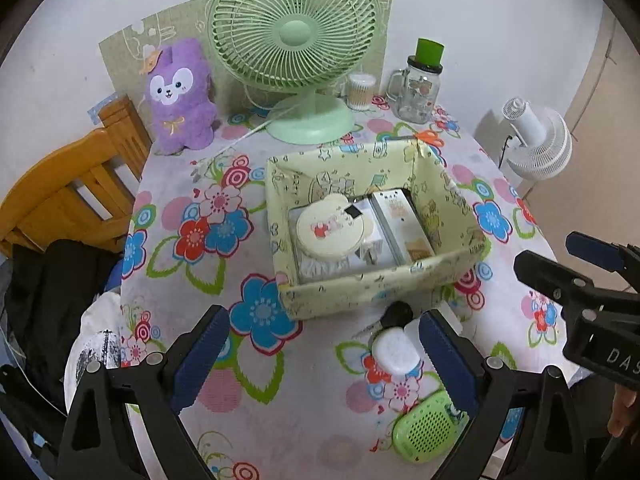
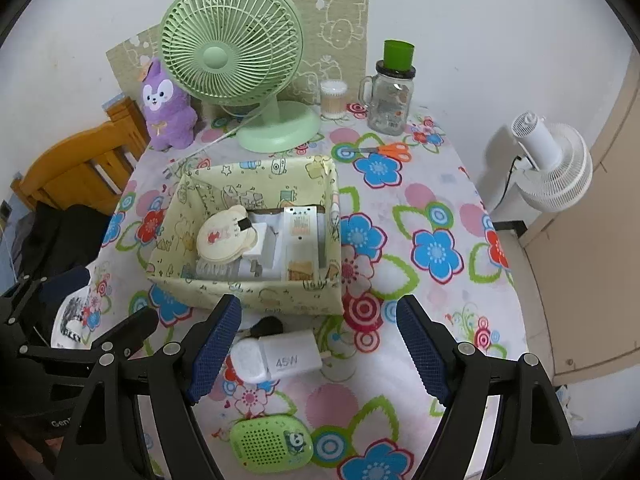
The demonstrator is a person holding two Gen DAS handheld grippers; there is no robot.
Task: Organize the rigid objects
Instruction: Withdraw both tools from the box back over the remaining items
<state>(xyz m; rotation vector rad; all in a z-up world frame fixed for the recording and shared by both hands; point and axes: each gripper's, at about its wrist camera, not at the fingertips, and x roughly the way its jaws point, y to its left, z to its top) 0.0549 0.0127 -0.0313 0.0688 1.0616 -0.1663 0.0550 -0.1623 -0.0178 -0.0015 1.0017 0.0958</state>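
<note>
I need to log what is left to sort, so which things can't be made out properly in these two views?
- Black item behind the charger: right view, partly hidden by a gripper finger.
- Lower items in the box: both views, covered by the round case.
- Green speaker: left view, corner behind a finger.

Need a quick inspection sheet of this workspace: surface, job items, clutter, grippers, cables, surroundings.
Surface: table under a floral tablecloth.
Job's things: fabric storage box already holds a round bear-eared case and flat packs; outside it, in front, lie a white 45W charger, a white oval case, a black key, and a green perforated panda gadget.
Clutter: green desk fan, purple plush, cotton swab jar, glass mug jar, orange scissors.
Grippers: left gripper and right gripper open, empty.
Cables: fan cord on the table.
Surroundings: wooden chair, white floor fan.
</note>
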